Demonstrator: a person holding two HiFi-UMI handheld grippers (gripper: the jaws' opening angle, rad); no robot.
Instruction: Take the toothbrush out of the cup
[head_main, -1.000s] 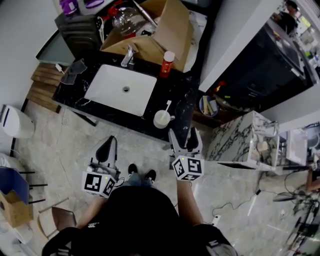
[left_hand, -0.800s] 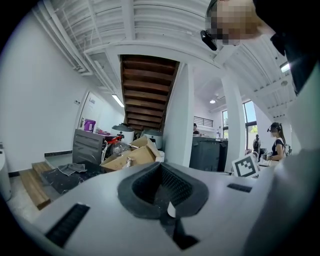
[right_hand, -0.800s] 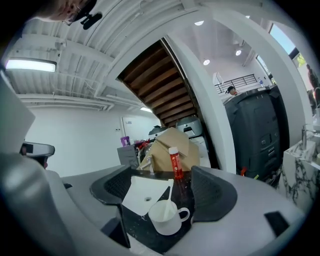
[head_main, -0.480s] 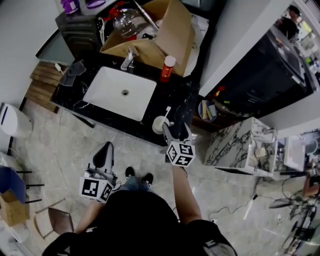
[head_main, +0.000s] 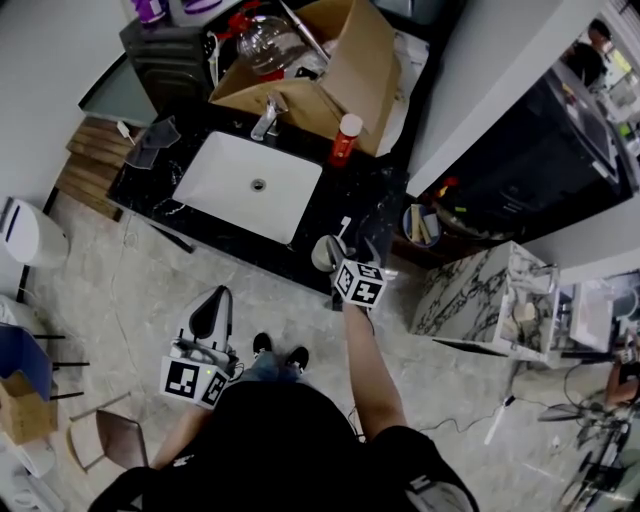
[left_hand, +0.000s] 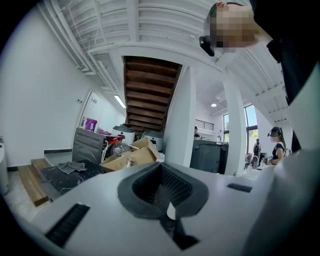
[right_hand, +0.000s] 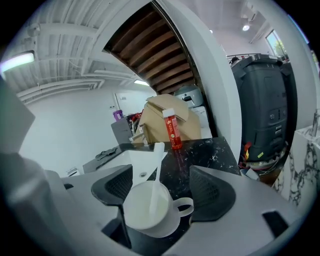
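1. The right gripper (right_hand: 160, 176) has its jaws wide apart and closing. They flank the white cup (right_hand: 150, 212) without pressing it.
2. The toothbrush (right_hand: 156, 167) stands in the cup, head toward 12 o'clock.
3. The cup sits on the black desk (right_hand: 212, 152), with a red tube (right_hand: 171, 129) at 12 o'clock.
4. The left gripper (left_hand: 163, 192) has its jaws together, with nothing between them.

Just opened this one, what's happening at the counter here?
A person stands at a black counter with a white sink, a gripper in each hand. The right gripper is at the white cup near the counter's edge, its jaws closing with the cup between them but not yet pressing on it. The toothbrush stands in the cup. The left gripper hangs back off the counter, jaws together, empty.
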